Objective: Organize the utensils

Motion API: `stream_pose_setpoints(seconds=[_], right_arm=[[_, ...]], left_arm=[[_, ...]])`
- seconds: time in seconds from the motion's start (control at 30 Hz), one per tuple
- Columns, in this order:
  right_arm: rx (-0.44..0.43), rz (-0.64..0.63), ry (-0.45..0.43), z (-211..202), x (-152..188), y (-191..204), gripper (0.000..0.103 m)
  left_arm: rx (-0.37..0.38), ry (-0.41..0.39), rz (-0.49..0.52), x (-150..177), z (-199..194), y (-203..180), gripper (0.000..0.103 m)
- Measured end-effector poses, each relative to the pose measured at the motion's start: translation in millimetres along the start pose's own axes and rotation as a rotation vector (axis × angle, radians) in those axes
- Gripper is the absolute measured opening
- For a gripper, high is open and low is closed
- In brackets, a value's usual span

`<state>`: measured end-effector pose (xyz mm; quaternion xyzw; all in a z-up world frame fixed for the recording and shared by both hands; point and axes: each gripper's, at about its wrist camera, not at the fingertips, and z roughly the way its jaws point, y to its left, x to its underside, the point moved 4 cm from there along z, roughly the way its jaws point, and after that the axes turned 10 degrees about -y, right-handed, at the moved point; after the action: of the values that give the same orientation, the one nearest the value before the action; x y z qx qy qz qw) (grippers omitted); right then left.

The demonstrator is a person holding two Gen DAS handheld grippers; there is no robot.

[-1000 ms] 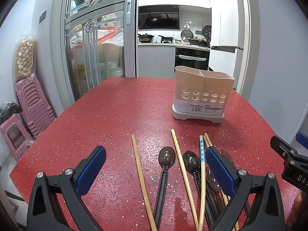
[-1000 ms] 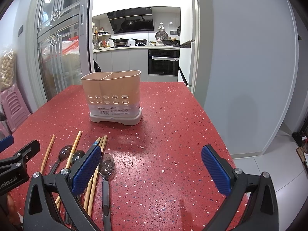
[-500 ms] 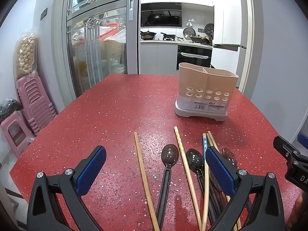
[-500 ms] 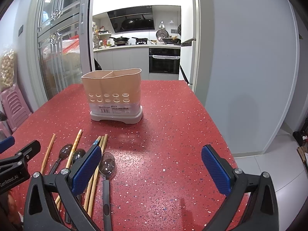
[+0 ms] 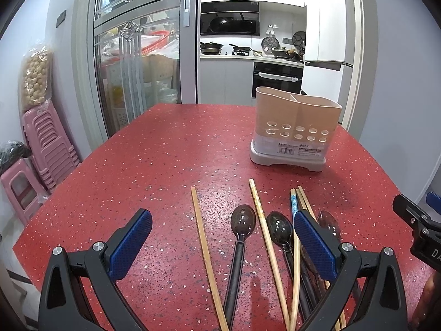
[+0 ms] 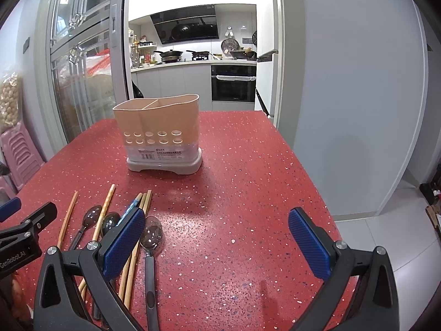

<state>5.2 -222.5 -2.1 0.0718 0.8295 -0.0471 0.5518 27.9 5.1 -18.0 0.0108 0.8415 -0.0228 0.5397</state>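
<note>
**Op:** So, nothing picked yet. Left gripper (image 5: 222, 244) and right gripper (image 6: 216, 237) both spread wide, empty, low over the red table (image 5: 171, 149).

**Obs:** Utensils?

**Op:** Loose chopsticks (image 5: 205, 248) and dark spoons (image 5: 242, 222) lie flat at the near edge, some overlapping. One spoon (image 6: 151, 234) sits just inside my right gripper's left pad.

**Obs:** Holder?

**Op:** Beige two-compartment holder (image 5: 295, 129) stands upright, well apart; what I see of both compartments looks empty. Next I judge: lower, close on one handle.
</note>
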Motion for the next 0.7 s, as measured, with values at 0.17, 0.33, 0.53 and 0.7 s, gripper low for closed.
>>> stream_pose_setpoints(seconds=[0.17,0.33,0.53,0.7], right_arm=[[0.007,0.002,-0.002,0.0,-0.2,-1.1,0.103],[0.009,0.003,-0.008,-2.2,-0.3,-2.2,0.103],[0.011,0.008,-0.022,-7.4,-1.4,-4.1,0.103],[0.008,0.003,-0.026,-9.7,-1.5,-4.3,0.103]], left_arm=[[0.002,-0.001,-0.002,-0.9,0.1,0.1,0.103],[0.0,-0.004,-0.005,-0.6,-0.3,-1.0,0.103],[0.002,-0.011,-0.002,-1.2,-2.8,-3.1,0.103],[0.004,-0.015,-0.003,-2.3,-5.6,-4.5,0.103]])
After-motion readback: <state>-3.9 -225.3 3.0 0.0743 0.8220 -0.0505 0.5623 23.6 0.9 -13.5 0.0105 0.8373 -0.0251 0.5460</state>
